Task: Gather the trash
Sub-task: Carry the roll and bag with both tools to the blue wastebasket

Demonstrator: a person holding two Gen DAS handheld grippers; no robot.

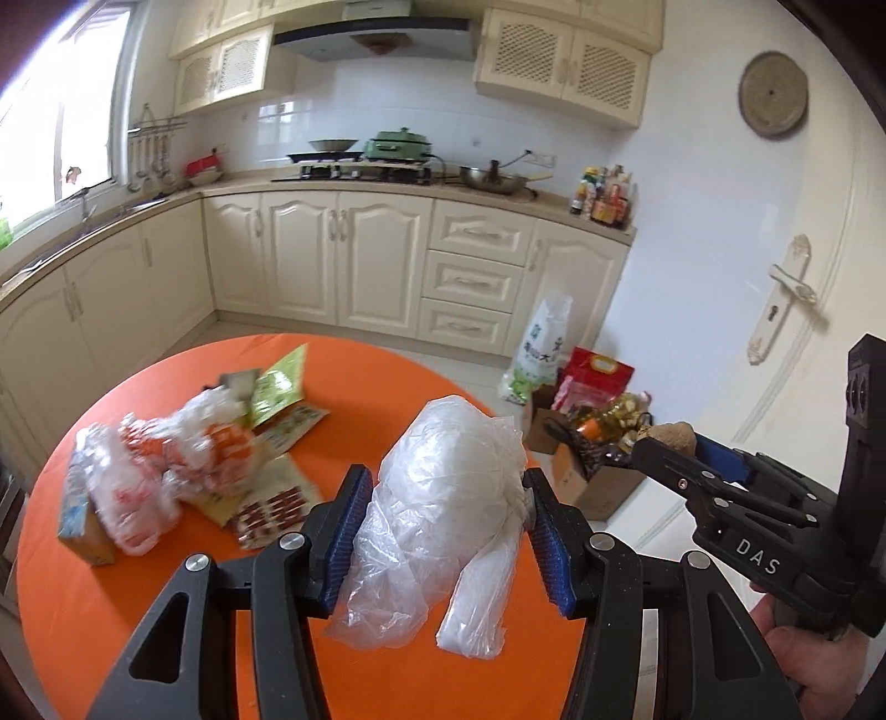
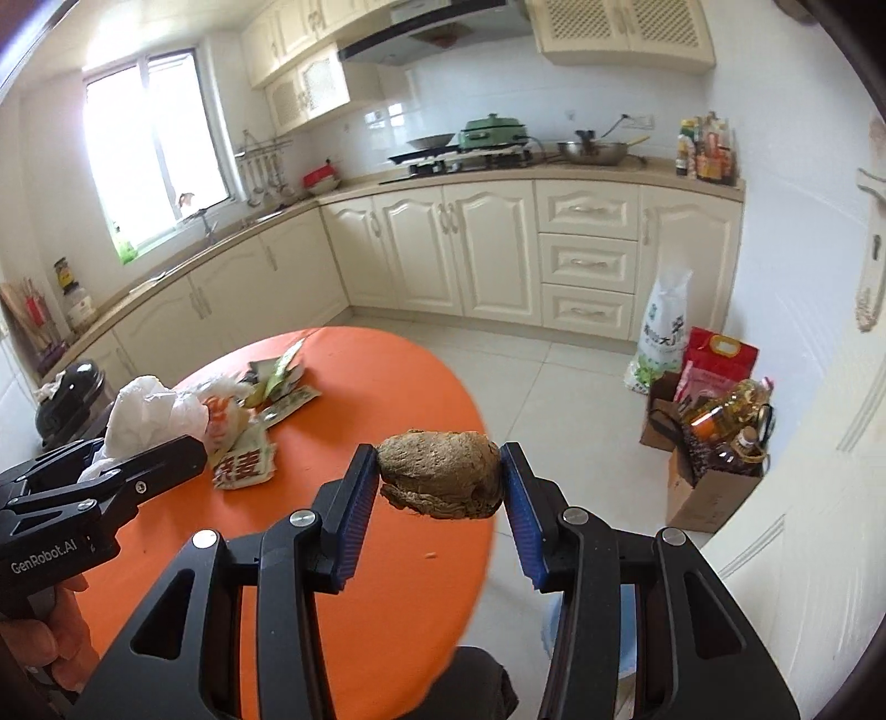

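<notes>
Above the orange table [image 1: 360, 387], left gripper [image 1: 446, 518] clamps a clear plastic bag [image 1: 448, 498]; right gripper [image 2: 440, 482] grips a brown lump [image 2: 440, 473]. Wrappers [image 1: 183, 465] lie far left. Only the right view shows a black appliance [image 2: 72, 399].

a home kitchen: cream cabinets [image 2: 498, 249] wrap the far wall, a gas stove [image 2: 459, 158] sits under a range hood [image 2: 432, 33], with a window [image 2: 149, 138] far left and an orange table [image 2: 360, 554] near.

wrappers [image 1: 183, 471] crowd the orange table's [image 1: 365, 376] left; its right lies bare.
</notes>
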